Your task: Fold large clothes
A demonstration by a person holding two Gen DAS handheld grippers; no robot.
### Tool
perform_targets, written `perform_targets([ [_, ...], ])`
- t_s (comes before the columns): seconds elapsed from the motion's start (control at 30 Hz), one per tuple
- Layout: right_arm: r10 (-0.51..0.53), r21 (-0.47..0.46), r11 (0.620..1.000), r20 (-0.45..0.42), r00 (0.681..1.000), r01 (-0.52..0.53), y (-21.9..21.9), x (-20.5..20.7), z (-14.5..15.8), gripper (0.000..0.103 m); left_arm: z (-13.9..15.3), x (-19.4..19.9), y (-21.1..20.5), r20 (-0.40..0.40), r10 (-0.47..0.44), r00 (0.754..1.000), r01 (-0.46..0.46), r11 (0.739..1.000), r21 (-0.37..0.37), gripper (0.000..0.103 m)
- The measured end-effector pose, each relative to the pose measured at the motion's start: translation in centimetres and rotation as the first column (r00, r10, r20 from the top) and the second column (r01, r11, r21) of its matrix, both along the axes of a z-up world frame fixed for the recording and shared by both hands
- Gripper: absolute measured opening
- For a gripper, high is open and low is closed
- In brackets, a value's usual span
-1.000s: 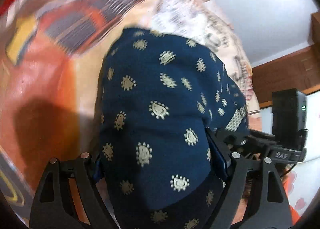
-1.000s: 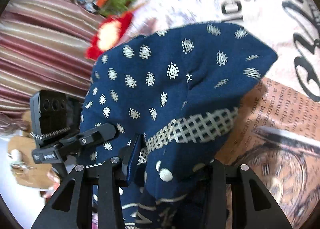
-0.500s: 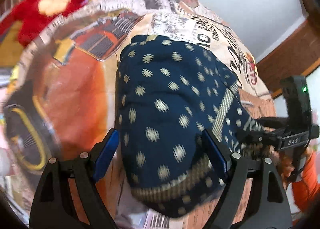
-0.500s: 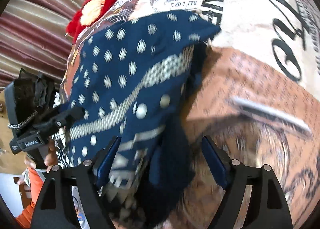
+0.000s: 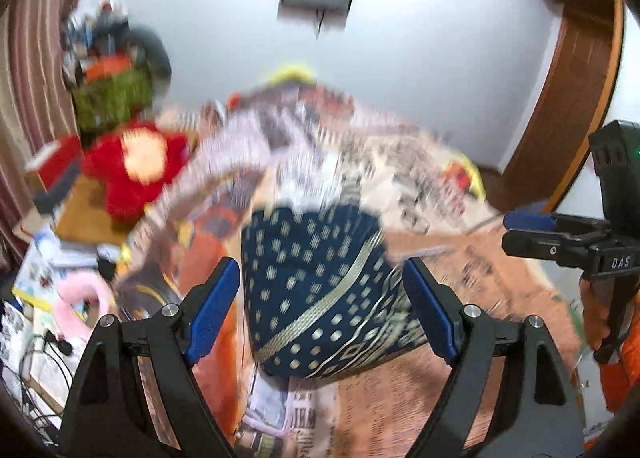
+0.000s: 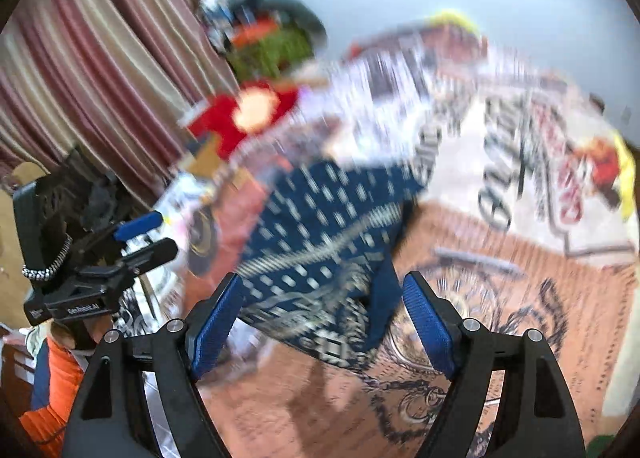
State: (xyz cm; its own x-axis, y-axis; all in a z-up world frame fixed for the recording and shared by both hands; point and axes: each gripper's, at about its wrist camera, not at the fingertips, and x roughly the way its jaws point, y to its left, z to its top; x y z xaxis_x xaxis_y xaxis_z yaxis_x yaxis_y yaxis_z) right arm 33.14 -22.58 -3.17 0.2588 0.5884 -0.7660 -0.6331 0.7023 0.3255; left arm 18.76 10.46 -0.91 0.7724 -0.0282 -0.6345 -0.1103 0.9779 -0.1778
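Both views motion-blurred, so the cloth's (image 5: 316, 294) fold edges are probably unreadable. It lies on the bedspread (image 5: 500, 298), long axis running away. Left gripper (image 5: 320, 306) and right gripper (image 6: 320, 318) wide open, empty.

right tongs (image 6: 322, 320): spread, empty | navy garment (image 6: 320, 242): folded on bedspread (image 6: 520, 298)

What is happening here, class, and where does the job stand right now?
A person is folding clothes on a bed with a two-finger gripper in each hand. The navy printed garment lies as a folded bundle on the newsprint-pattern bedspread. The left gripper and right gripper are both open, above the bundle and holding nothing. Both views are motion-blurred. A red plush toy sits at the bed's far left edge.
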Motion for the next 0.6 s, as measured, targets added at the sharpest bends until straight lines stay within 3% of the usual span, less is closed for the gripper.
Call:
perform_targets([
  [0.13, -0.020, 0.104, 0.995, 0.146, 0.989, 0.005, -0.8, -3.2, 5.4, 0.080, 5.1, -3.7, -2.3, 0.171, 0.016, 0.985, -0.024, 0.999, 0.046, 0.084],
  [0.3, -0.066, 0.217, 0.976, 0.342, 0.937, -0.011, -2.5, -9.0, 11.5, 0.080, 8.8, -8.1, -4.7, 0.341, 0.040, 0.939, -0.073, 0.993, 0.087, 0.084],
  [0.43, -0.100, 0.255, 0.967, 0.458, 0.883, -0.023, -3.0, -13.1, 13.7, 0.080, 9.8, -10.7, -6.0, 0.426, 0.086, 0.901, -0.138, 0.986, 0.094, 0.084],
  [0.6, -0.158, 0.290, 0.957, 0.530, 0.833, -0.003, -3.4, -17.2, 14.3, 0.081, 9.4, -12.3, -6.4, 0.449, 0.133, 0.883, -0.193, 0.977, 0.091, 0.084],
])
